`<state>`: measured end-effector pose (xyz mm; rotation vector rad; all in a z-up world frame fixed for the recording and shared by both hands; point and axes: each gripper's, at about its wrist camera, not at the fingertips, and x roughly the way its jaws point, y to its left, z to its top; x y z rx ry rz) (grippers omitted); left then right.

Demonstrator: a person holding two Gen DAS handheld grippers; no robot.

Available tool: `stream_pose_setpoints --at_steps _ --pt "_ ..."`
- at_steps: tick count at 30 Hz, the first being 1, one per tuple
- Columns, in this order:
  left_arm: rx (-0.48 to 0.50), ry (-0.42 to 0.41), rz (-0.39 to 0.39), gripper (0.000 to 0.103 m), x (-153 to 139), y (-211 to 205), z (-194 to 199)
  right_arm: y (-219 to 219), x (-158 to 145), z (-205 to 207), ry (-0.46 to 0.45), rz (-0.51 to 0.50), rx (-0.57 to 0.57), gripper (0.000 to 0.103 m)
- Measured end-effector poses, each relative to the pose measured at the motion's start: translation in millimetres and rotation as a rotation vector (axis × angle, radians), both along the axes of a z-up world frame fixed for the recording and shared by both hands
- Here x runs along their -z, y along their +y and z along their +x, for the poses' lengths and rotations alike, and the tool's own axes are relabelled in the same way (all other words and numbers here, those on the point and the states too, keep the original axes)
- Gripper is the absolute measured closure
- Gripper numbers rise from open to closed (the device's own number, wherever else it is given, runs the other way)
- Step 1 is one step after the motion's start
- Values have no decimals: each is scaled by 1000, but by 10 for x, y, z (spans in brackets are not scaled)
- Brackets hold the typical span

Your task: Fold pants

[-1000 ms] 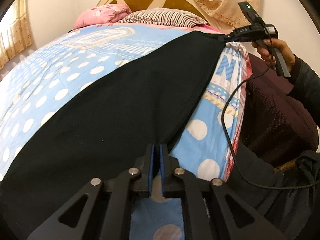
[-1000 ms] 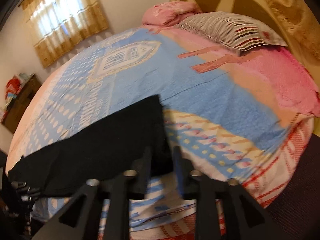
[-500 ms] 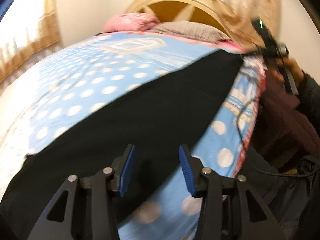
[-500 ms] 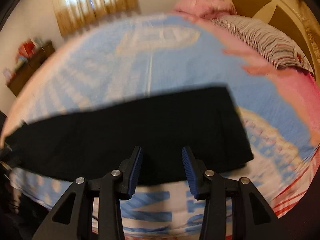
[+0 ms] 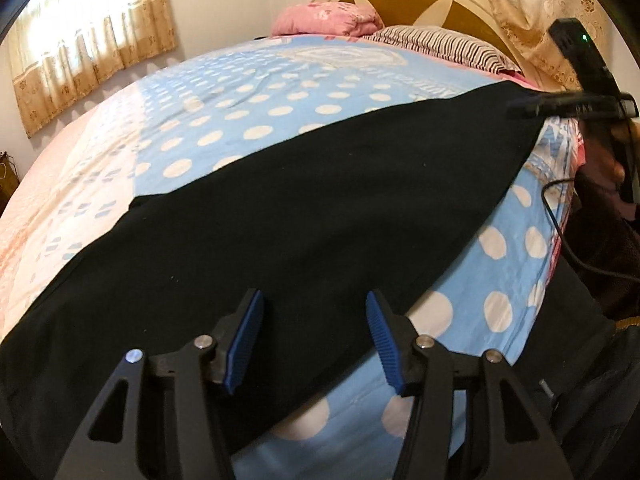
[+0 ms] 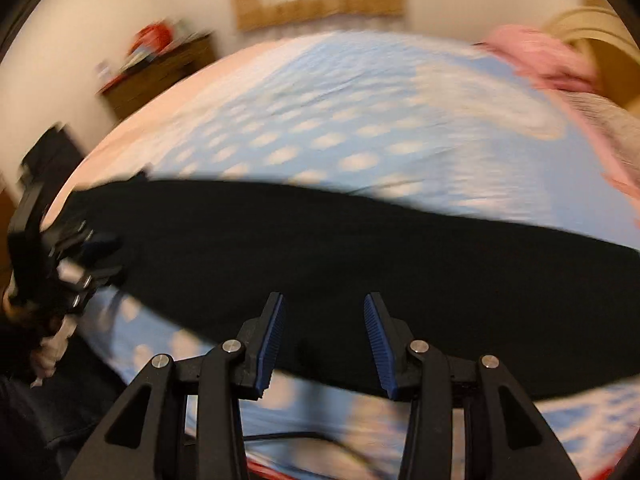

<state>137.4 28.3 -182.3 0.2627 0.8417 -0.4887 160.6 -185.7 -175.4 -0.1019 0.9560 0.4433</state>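
pants (image 5: 304, 208): lying flat as a long black strip along the near edge of the bed (image 5: 240, 112)
handling: soft, light, limp, probably bunching if dragged
grab spots: the two short ends, at the corners
left gripper (image 5: 314, 344): fingers just been opening, now standing apart, gripping nothing
right gripper (image 6: 324, 344): fingers standing apart over the cloth, empty

We see the right wrist view smeared by motion; the pants (image 5: 304, 216) run past the left view's lower-left edge.
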Motion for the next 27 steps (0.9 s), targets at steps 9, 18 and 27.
stream_pose_setpoints --at_steps 9,18,27 --pt "-87 -28 -42 46 -87 273 -15 340 144 -193 40 -92 -105 59" --pt "-347 -79 -7 33 -187 794 70 1050 222 26 0 -32 -224 59" --pt "-386 -33 -11 31 -3 877 68 1156 348 -113 -19 -76 -231 50"
